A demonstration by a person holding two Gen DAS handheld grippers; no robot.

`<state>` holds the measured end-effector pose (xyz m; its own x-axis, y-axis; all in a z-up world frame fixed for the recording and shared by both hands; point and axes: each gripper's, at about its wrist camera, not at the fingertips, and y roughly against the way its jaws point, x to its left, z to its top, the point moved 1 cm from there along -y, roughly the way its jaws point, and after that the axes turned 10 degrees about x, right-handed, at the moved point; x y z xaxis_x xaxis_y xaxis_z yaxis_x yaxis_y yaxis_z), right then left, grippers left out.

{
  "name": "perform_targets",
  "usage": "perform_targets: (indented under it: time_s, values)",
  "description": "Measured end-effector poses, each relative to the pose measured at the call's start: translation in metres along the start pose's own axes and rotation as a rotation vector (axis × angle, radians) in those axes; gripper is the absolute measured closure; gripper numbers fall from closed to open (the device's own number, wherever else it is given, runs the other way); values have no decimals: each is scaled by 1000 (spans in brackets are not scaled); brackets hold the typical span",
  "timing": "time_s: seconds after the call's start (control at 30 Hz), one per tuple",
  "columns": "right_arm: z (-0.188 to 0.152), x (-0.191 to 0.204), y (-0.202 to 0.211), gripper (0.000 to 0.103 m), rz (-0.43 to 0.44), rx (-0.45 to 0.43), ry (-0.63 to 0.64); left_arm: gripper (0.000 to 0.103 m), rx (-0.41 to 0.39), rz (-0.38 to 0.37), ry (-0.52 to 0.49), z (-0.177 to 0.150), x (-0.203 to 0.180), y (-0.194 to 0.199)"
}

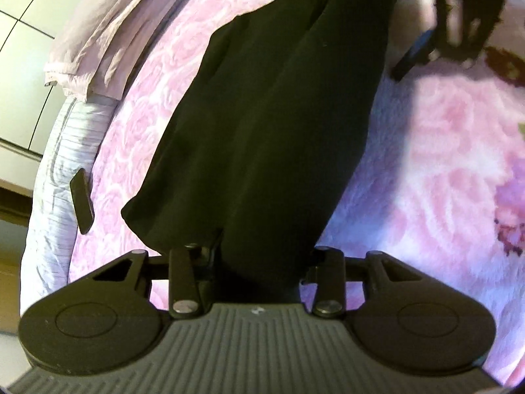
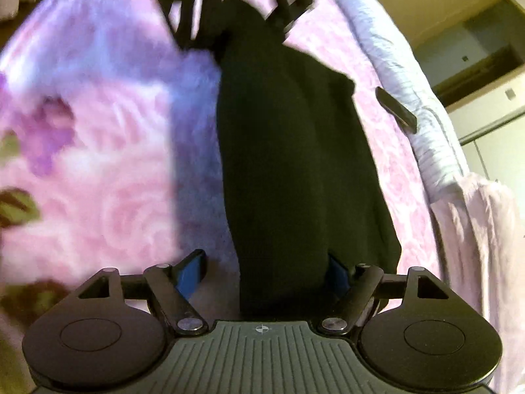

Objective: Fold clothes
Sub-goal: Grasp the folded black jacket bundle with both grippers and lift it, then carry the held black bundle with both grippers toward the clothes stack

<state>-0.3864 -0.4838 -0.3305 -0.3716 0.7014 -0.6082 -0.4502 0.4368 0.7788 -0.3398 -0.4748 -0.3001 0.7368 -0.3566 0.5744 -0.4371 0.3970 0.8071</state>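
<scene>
A long black garment (image 1: 262, 115) lies folded lengthwise on a pink floral blanket (image 1: 426, 164). Its near end runs into my left gripper (image 1: 262, 252), whose jaws stand narrow and are shut on the cloth; the cloth hides the fingertips. From the right wrist view the same garment (image 2: 288, 164) stretches away to the left gripper (image 2: 239, 3), where it bunches between the fingers. My right gripper (image 2: 264, 259) straddles the other end with jaws wide. Its left blue pad (image 2: 190, 272) stands apart from the cloth. The right gripper (image 1: 436, 49) shows blurred in the left wrist view.
A small flat black object (image 1: 82, 205) (image 2: 397, 110) rests at the bed's edge on a pale striped sheet (image 1: 65, 151). A mauve cloth (image 1: 98, 32) (image 2: 475, 229) lies at that edge too. Cupboards (image 2: 475, 49) stand beyond the bed.
</scene>
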Motion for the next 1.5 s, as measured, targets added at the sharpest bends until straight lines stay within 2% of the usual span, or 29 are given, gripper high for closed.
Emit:
perform_targets:
  time_s: [0.13,0.17,0.23,0.3,0.4,0.6,0.67,0.83,0.93,1.5]
  values:
    - [6,-17,-12,29,15,33,-63,64,-17,25,-55,-3,-10,-4]
    - [6,-21,-13,47,23,39,-75,64,-22,39,-79,-4,-13,-5]
    - [7,-27,-14,54,46,43,-97,64,-20,63,-119,-5,-20,-6]
    - [8,-34,-11,67,80,43,-120,67,-9,71,-145,-4,-21,-6]
    - [10,-54,1,77,134,44,-149,70,-12,94,-180,-1,-11,5]
    - [25,-109,52,81,118,53,-162,71,-49,77,-153,8,41,53]
    - [30,-121,70,81,130,73,-169,72,-57,40,-139,10,56,64]
    - [41,-137,104,81,191,136,-183,72,-71,-46,-150,11,73,86]
    - [46,-140,122,81,201,159,-178,72,-75,-60,-153,11,79,98]
    - [49,-151,188,81,135,203,-203,72,-152,-1,-208,16,92,156]
